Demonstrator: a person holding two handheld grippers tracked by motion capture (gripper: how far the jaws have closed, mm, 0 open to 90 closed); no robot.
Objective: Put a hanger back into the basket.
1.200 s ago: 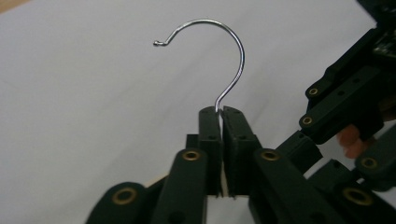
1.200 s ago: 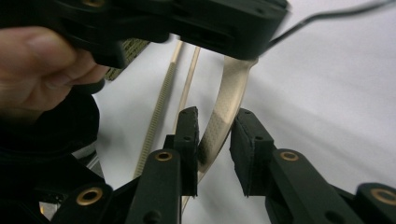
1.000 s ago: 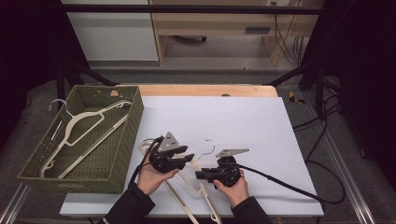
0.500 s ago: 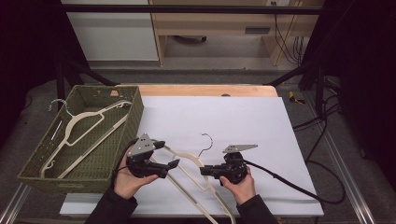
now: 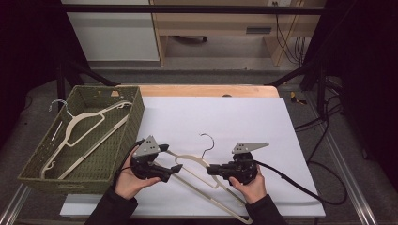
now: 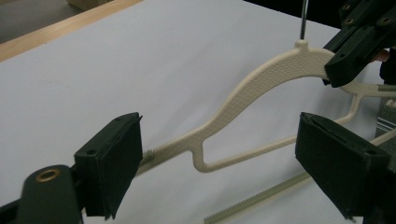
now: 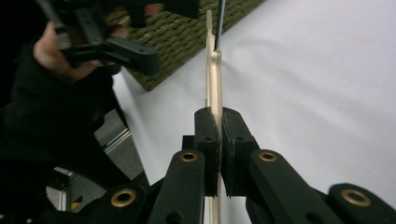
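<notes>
While right gripper (image 7: 218, 140) clamps hanger (image 5: 195, 162) shoulder, left gripper (image 6: 224, 163), just opened wide, straddles hanger arm untouching.

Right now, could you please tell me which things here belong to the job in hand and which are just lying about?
In the job:
- cream hanger
- right claw, shut on it
- left claw, open
- woven basket

Lying about:
- cables beside the table

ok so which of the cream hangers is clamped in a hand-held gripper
The hanger on the white sheet, near the front edge: the right hand-held gripper is shut on its shoulder. The other hanger lies untouched in the green basket.
</notes>
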